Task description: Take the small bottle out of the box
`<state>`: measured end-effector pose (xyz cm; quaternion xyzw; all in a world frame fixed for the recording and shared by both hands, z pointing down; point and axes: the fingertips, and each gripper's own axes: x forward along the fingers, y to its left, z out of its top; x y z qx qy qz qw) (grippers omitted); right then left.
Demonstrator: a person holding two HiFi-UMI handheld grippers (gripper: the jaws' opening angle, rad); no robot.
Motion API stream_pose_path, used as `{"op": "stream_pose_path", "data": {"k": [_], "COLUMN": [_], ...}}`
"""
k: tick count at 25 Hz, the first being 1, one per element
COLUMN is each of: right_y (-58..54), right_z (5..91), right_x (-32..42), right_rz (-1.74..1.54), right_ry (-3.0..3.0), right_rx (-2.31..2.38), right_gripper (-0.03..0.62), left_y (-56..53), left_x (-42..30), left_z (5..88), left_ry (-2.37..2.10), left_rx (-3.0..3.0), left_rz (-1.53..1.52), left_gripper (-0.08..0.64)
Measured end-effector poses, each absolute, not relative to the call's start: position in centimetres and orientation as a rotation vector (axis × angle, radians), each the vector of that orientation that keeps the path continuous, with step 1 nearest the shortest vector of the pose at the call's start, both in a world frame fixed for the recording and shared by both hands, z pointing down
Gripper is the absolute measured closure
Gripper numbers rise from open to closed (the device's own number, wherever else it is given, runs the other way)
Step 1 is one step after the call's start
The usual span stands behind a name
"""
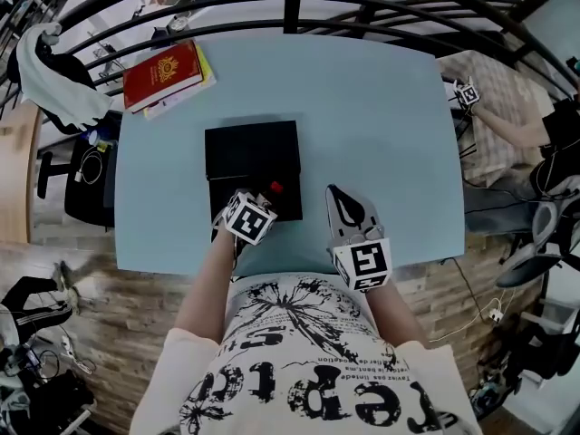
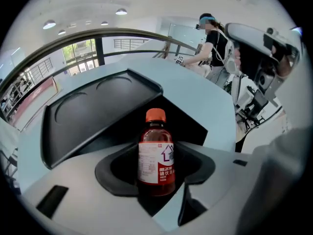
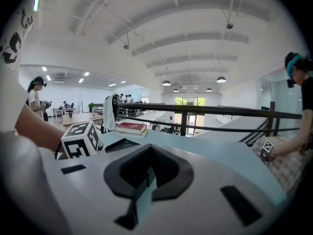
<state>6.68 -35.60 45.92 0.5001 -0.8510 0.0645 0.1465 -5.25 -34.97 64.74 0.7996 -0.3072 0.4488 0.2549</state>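
My left tool [image 2: 155, 179] gripped the small bottle [image 2: 156, 153], upright in the black box [image 1: 249, 152], ready for me to lift out, while my right tool [image 3: 146, 177] was closed and empty over the counter [image 1: 381, 107].

The bottle [image 2: 156, 153] bore a red-and-white label [image 2: 157, 164] with Chinese print, too small to read; the shirt [image 1: 317, 370] carried unreadable black lettering.

Your white tee [image 1: 308, 370] carries black print, apparently lettering; left tool [image 1: 265, 198] and right tool [image 1: 343, 205] are grey with square black-and-white markers.
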Motion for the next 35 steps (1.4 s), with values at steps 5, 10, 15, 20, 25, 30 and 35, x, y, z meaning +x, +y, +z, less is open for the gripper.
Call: {"op": "stream_pose_path", "data": {"k": [5, 10, 15, 20, 25, 30, 35], "right_y": [-35.4, -35.1, -34.8, -34.7, -34.7, -34.8, -34.8], "right_z": [44.9, 43.9, 42.8, 40.7, 39.0, 37.9, 35.9], "right_x": [5.3, 3.7, 2.0, 0.7, -0.7, -1.3, -1.7], "right_rz": [0.146, 0.126, 0.097, 0.031, -0.047, -0.082, -0.147], "right_ry": [-2.469, -2.502, -2.551, -2.626, -2.667, -2.693, -2.741], "right_rx": [1.430, 1.411, 1.388, 1.394, 1.371, 1.363, 1.374], "right_gripper": [0.581, 0.581, 0.581, 0.581, 0.581, 0.581, 0.583], "left_y": [-35.4, -35.9, -36.1, -36.0, -35.5, -34.4, -33.9], "left_x": [-6.1, -7.2, -8.9, -10.9, -12.8, -14.0, -14.7], "left_z": [60.6, 55.5, 50.3, 45.3, 40.7, 36.6, 34.5], "left_ry": [-0.931, -1.070, -1.235, -1.402, -1.522, -1.628, -1.676], "left_rx": [2.303, 2.451, 2.547, 2.633, 2.679, 2.735, 2.748], "left_rz": [1.084, 0.860, 0.685, 0.492, 0.277, 0.082, 0.002], "left_gripper": [0.328, 0.328, 0.328, 0.328, 0.328, 0.328, 0.328]}}
